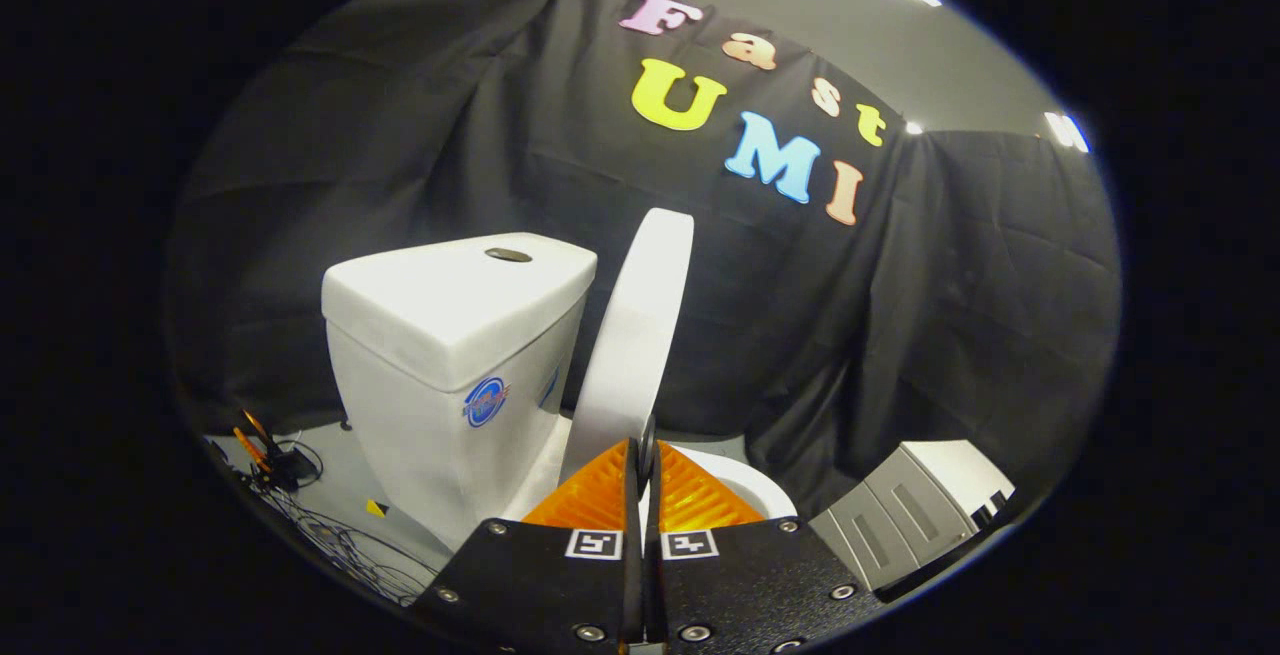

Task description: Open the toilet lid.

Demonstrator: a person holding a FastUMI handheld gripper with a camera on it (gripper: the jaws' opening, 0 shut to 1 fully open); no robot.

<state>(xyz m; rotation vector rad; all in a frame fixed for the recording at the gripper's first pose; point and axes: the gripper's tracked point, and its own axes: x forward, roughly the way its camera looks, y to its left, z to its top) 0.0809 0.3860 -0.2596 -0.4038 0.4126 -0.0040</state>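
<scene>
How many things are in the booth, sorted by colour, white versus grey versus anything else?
White: 3, the tank, the raised toilet lid ahead of the closed tongs, the bowl rim
Grey: 1, the cabinet
Other: 1, the cable tangle on the floor
Total: 5

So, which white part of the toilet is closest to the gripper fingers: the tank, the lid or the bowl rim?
The lid. Raised on edge, its lower end meets the nearly closed gripper; the tank stands beyond, the bowl rim beside.
</scene>
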